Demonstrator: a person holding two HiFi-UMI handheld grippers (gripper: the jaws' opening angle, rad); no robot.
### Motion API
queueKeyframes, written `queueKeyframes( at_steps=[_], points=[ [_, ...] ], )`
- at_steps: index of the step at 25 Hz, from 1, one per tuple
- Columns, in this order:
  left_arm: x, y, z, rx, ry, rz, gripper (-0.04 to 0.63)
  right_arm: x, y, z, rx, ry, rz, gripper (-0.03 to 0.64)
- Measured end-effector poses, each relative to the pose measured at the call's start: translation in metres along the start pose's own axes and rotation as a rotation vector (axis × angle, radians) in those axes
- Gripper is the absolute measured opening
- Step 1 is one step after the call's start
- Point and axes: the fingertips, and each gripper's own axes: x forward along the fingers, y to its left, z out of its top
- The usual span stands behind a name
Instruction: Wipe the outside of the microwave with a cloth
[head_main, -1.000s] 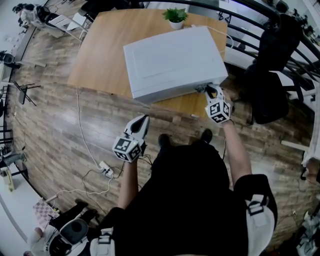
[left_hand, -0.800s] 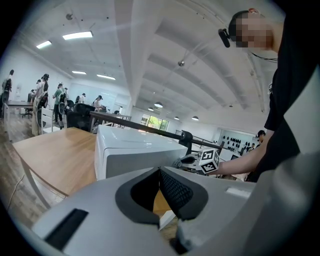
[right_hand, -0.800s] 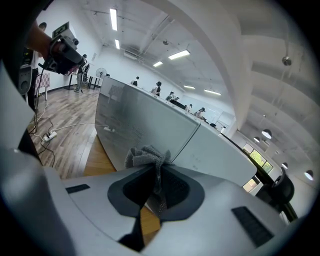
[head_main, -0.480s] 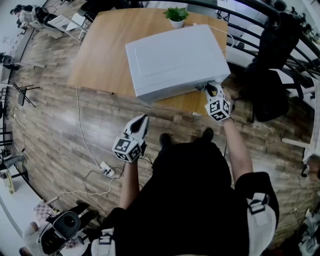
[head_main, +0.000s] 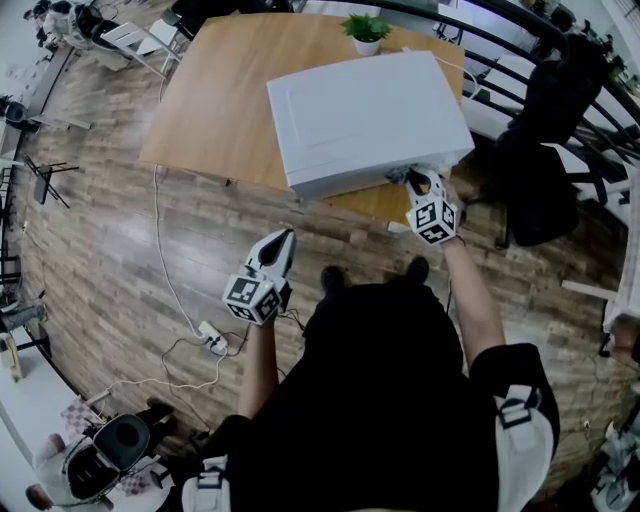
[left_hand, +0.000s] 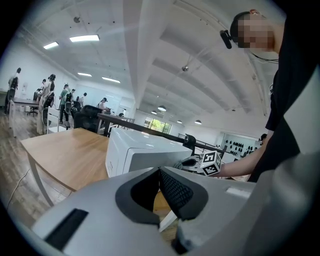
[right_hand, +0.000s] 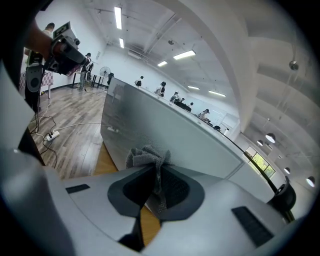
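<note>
At the microwave (head_main: 370, 110) front corner, right gripper (head_main: 416, 178) still clamping cloth (right_hand: 148, 156), left gripper (head_main: 287, 237) unmoved, fingers together

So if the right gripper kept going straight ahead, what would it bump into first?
Probably the big white box-shaped microwave: its front face fills the view just ahead of the right gripper. The crumpled grey knitted cloth pinched in its jaws would touch first; whether it touches now is unclear.

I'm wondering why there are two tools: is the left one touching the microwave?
Apart. The head view shows the left tool hanging over the floor, well short of the table and the microwave standing on it.
</note>
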Motion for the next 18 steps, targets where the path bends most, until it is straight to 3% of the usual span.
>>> queueKeyframes(
  at_steps=[18],
  points=[
    [-0.06, 0.048, -0.005, -0.013, -0.034, 0.059, 0.003, 0.027, 0.07, 0.057, -0.046, -0.032, 0.068, 0.034]
  ],
)
